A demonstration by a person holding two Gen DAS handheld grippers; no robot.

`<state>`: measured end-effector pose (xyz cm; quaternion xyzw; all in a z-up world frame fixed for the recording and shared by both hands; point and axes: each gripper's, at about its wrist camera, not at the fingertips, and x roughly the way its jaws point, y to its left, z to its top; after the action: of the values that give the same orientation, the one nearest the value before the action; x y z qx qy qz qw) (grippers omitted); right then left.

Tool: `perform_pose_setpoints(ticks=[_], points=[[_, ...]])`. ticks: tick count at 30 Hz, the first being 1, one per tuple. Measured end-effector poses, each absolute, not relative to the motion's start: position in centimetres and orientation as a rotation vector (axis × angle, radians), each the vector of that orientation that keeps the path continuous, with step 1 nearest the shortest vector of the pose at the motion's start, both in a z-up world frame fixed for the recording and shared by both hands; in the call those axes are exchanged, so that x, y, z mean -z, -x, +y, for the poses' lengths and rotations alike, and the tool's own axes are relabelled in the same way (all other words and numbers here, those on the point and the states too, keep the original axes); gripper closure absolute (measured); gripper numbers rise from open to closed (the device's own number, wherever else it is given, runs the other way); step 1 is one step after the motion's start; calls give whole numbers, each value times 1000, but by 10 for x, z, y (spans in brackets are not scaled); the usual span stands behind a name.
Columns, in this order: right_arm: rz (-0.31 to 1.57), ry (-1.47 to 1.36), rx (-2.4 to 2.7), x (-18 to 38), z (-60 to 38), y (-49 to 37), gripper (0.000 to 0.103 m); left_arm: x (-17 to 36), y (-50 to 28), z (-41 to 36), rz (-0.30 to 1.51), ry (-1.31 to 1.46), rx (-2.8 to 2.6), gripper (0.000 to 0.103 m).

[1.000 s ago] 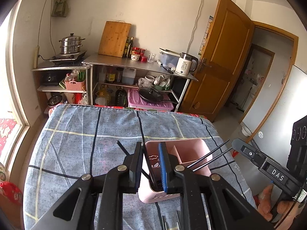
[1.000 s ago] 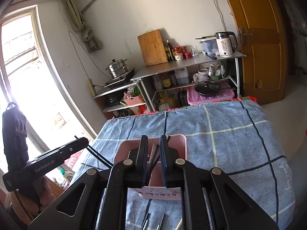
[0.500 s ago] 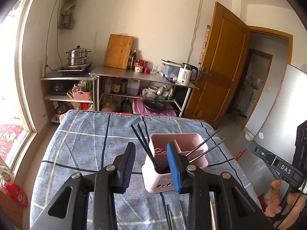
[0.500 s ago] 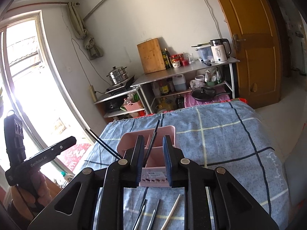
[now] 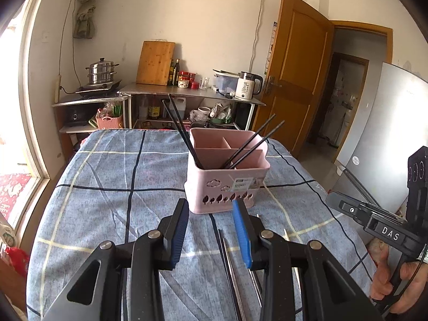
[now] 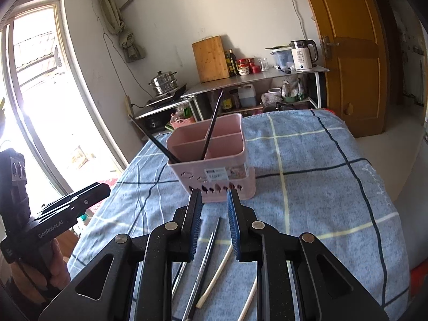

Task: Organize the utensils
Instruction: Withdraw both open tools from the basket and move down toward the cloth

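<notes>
On the blue checked cloth (image 5: 112, 187) that covers the surface stands a pink plastic utensil holder with inner dividers (image 5: 227, 171), upright, just beyond the tips of both claws. The left claw (image 5: 211, 230) is open, with a wide gap between its blue-padded fingers, and holds nothing. The right claw (image 6: 214, 222) is also open and empty, and the holder stands directly in front of it.

Thin black chopsticks (image 5: 178, 125) stand in the holder. In the left wrist view one pair leans to the left and another pair (image 5: 256, 139) leans to the right, all in the front compartments.

Between the holder and the claws, more utensils lie flat on the cloth: dark metal chopsticks (image 6: 204, 262) under the right claw, and just beside them white chopsticks (image 6: 218, 275). I cannot tell exactly how many there are, because the claw bodies cover them partly.

Behind the surface are a metal shelf (image 5: 192, 97), a wooden cutting board (image 5: 155, 62), a steel steamer pot (image 5: 101, 71), a white electric kettle (image 5: 247, 88) and a brown wooden door (image 5: 294, 67).
</notes>
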<state>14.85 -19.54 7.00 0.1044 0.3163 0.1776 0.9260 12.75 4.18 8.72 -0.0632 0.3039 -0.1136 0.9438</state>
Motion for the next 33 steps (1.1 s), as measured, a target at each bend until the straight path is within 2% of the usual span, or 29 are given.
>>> perform_pose_setpoints(ticks=[18,33], points=[[743,-222,-372,-27,-192,-121,83,-38,-97,28,713,121,248,69],[893,-187,-404,14,-166,-157,83,13,-166,26,877,143,271,69]])
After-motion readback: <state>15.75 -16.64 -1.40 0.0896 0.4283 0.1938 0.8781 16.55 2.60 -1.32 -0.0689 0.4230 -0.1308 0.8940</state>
